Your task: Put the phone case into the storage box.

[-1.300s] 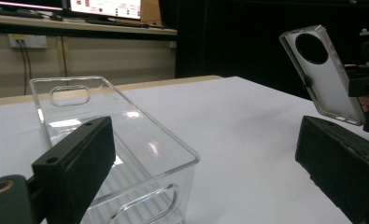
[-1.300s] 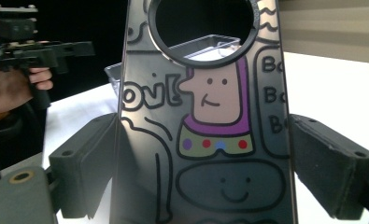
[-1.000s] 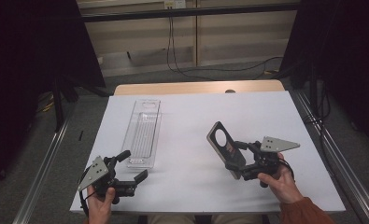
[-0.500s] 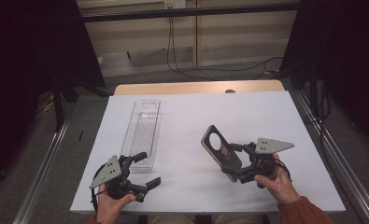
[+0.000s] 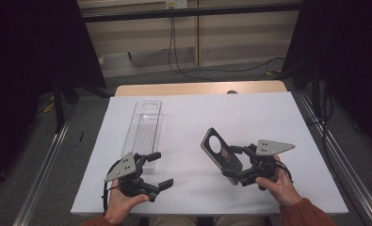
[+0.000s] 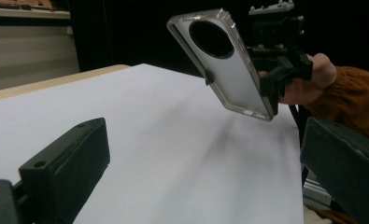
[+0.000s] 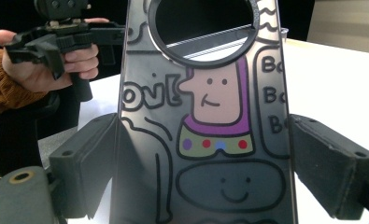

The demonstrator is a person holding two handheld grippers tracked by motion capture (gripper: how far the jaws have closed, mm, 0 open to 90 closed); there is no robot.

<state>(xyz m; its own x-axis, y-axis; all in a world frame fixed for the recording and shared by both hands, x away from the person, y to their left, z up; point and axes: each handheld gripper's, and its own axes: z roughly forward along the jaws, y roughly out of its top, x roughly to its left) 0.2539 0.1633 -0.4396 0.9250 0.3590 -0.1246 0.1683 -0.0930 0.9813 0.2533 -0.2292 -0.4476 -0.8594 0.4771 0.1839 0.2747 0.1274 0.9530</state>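
A dark phone case (image 5: 220,152) with a round camera hole and a cartoon print (image 7: 213,116) is held tilted above the white table (image 5: 254,117). My right gripper (image 5: 234,167) is shut on its lower sides, one jaw on each edge. In the left gripper view the case (image 6: 226,65) hangs up ahead, with the right gripper (image 6: 280,56) behind it. My left gripper (image 5: 159,169) is open near the table's front left, with its jaws pointing right toward the case and nothing between them. The right gripper view shows the left gripper (image 7: 56,39) and its hand at the upper left.
A long clear plastic tray (image 5: 144,126) lies on the left half of the table, its near end just beyond the left gripper. A wooden strip (image 5: 198,88) runs along the table's far edge. Metal rails flank both sides.
My left gripper has moved right and forward, and its jaws have swung round toward the case. The right gripper has shifted the case slightly left.
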